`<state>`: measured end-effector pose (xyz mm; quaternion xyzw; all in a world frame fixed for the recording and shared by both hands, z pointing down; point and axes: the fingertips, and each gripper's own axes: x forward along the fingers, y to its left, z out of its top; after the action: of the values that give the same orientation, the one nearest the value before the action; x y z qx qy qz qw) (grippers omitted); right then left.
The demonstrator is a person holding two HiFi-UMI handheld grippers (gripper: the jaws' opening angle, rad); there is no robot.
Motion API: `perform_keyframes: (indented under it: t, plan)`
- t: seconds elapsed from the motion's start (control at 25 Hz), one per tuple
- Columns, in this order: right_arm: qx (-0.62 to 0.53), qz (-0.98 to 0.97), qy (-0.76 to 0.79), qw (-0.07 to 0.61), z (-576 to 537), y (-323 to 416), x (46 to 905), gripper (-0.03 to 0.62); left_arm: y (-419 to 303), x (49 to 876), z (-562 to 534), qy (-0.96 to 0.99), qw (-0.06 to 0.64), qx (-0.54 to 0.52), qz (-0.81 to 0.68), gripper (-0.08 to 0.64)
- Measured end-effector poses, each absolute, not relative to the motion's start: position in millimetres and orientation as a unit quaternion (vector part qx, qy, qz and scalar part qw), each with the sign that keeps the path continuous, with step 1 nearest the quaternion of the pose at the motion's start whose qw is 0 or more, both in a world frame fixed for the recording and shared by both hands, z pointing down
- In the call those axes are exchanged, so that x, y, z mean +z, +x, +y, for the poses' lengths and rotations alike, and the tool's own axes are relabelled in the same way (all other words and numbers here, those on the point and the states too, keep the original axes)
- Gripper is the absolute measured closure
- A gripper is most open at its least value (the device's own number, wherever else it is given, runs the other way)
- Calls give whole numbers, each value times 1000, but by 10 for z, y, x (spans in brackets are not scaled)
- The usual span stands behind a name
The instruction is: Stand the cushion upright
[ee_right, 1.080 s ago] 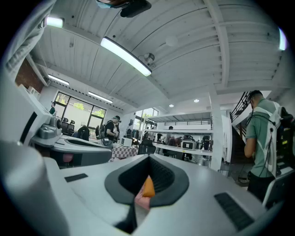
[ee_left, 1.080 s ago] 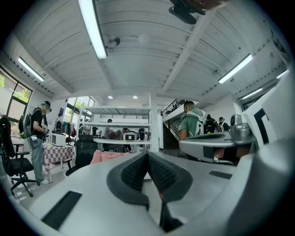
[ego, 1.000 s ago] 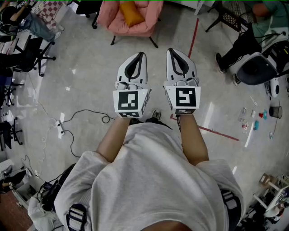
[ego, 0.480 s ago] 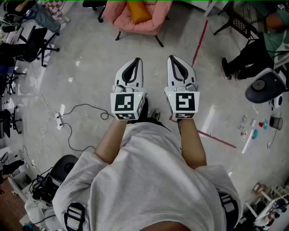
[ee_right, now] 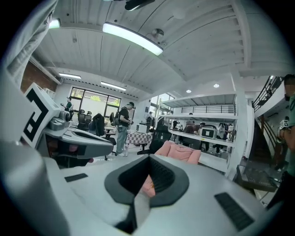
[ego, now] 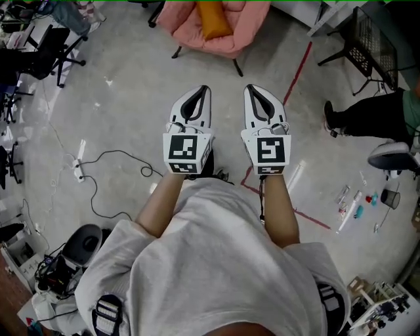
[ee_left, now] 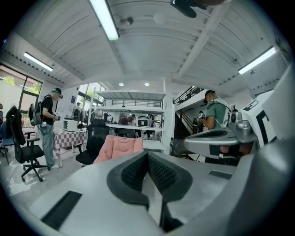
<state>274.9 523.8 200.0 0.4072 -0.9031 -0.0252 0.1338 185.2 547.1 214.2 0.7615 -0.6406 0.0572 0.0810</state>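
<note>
An orange cushion (ego: pixel 213 20) lies on the seat of a pink armchair (ego: pixel 230 39) at the top of the head view, partly cut by the frame edge. My left gripper (ego: pixel 199 93) and right gripper (ego: pixel 253 92) are held side by side over the floor, well short of the chair, both shut and empty. In the left gripper view the pink armchair (ee_left: pixel 120 147) stands beyond the closed left gripper (ee_left: pixel 147 159). The right gripper view shows the armchair (ee_right: pixel 182 153) past the closed right gripper (ee_right: pixel 150 162). The cushion is hidden in both gripper views.
A black cable (ego: pixel 111 172) and power strip (ego: pixel 79 168) lie on the floor at left. Office chairs (ego: pixel 39 52) stand far left. A seated person (ego: pixel 371 115) and a black wire chair (ego: pixel 367 33) are at right. Red tape (ego: pixel 296 69) and small items (ego: pixel 354 200) mark the floor.
The floor has slid under the head view and the armchair now sits further right. Both grippers kept side by side and stayed shut.
</note>
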Motion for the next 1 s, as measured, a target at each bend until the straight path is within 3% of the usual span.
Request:
perform_keyframes:
  t: [0.68, 1.0]
  plan:
    - [-20, -899, 357, 254, 3953, 1468, 2602, 584, 470, 2610, 4211, 762, 153, 80, -624, 546]
    - [-8, -892, 345, 291, 3569, 1290, 2825, 584, 325, 2751, 3822, 770, 177, 87, -607, 546]
